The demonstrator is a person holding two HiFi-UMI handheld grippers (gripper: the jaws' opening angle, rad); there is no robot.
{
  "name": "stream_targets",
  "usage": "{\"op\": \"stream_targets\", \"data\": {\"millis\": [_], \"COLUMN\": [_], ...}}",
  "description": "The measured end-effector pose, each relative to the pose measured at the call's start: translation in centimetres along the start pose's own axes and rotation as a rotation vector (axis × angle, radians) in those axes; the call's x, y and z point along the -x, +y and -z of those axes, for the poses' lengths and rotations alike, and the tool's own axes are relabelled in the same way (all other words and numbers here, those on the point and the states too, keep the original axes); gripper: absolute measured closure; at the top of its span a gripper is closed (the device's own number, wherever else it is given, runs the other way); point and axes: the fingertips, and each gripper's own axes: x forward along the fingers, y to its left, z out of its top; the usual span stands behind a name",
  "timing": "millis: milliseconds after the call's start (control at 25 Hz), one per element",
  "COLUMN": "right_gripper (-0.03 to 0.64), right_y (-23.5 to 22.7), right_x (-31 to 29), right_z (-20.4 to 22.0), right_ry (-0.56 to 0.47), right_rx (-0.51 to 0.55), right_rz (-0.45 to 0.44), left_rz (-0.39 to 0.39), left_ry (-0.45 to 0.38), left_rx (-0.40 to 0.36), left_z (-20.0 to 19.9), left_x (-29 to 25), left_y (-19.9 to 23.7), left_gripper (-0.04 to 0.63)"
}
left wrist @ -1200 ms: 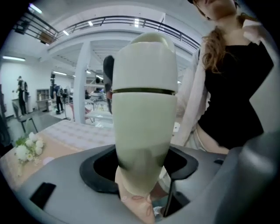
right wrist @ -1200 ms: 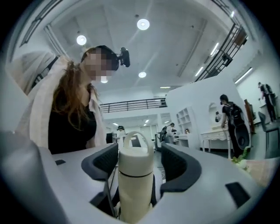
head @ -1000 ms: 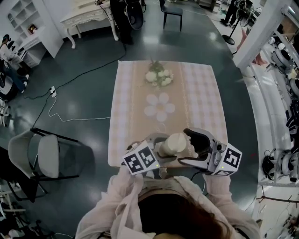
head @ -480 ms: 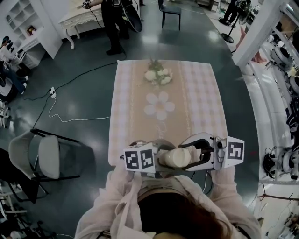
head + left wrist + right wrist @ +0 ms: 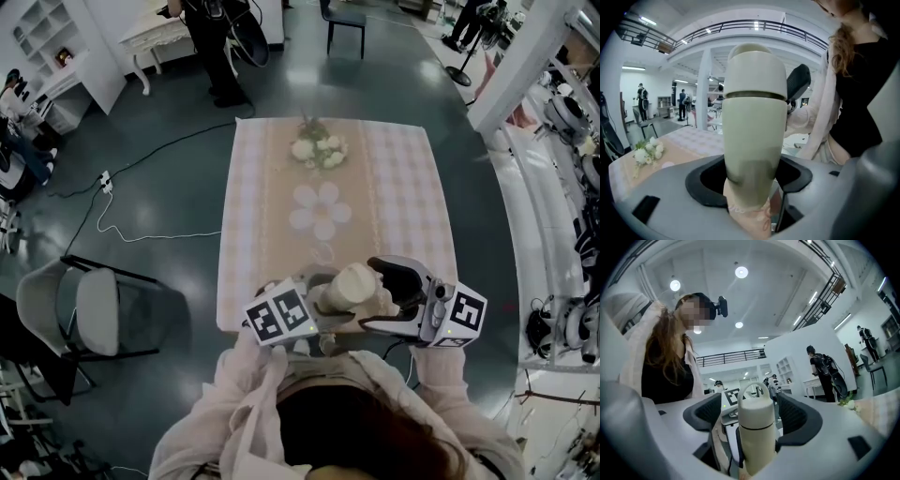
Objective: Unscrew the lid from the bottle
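Left tool clamped on bottle body over desk near edge; right tool jaws just opened, lid between them, untouched

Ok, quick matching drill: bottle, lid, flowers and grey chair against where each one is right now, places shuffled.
1 bottle
2 lid
3 flowers
4 grey chair

A at the far end of the table
B on the floor, left of the table in the head view
C clamped in the left tongs
D on top of the bottle, seam closed

Pairs: 1-C, 2-D, 3-A, 4-B
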Motion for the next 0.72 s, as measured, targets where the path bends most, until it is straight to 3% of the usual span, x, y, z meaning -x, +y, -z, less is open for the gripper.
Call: {"op": "stream_targets", "data": {"millis": [80,160,240,480,560,640,720], "right_gripper": [0.265,0.345,0.341,0.341,0.341,0.339,0.330], "right_y": [-0.1,-0.3,0.2,4.6,5.3,4.9,3.7], "right_x": [-0.2,-0.5,-0.6,-0.6,-0.4,-0.7,-1.0], "right_z": [0.6,1.2,1.6,1.3,1.6,1.4,1.0], "right_ry": [0.026,0.061,0.090,0.144,0.174,0.162,0.114], "right_rx": [0.012,0.035,0.060,0.108,0.133,0.114,0.072], "right_rz": [0.017,0.011,-0.035,-0.391,-0.464,-0.431,-0.328], "left_rz": [-0.012,0.001,0.036,0.321,0.366,0.340,0.284], "left_ry": [0.032,0.065,0.083,0.129,0.137,0.125,0.086], "left_rx": [-0.014,-0.038,-0.065,-0.222,-0.254,-0.237,-0.180], "left_z": [0.3,0.8,1.1,1.9,1.9,1.9,1.5], "left_x": [-0.1,-0.3,-0.3,0.2,0.2,0.1,0.1], "left_y": [0.0,-0.4,-1.1,-5.4,-6.2,-5.9,-5.0], "left_gripper": [0.279,0.279,0.279,0.279,0.279,0.279,0.279]}}
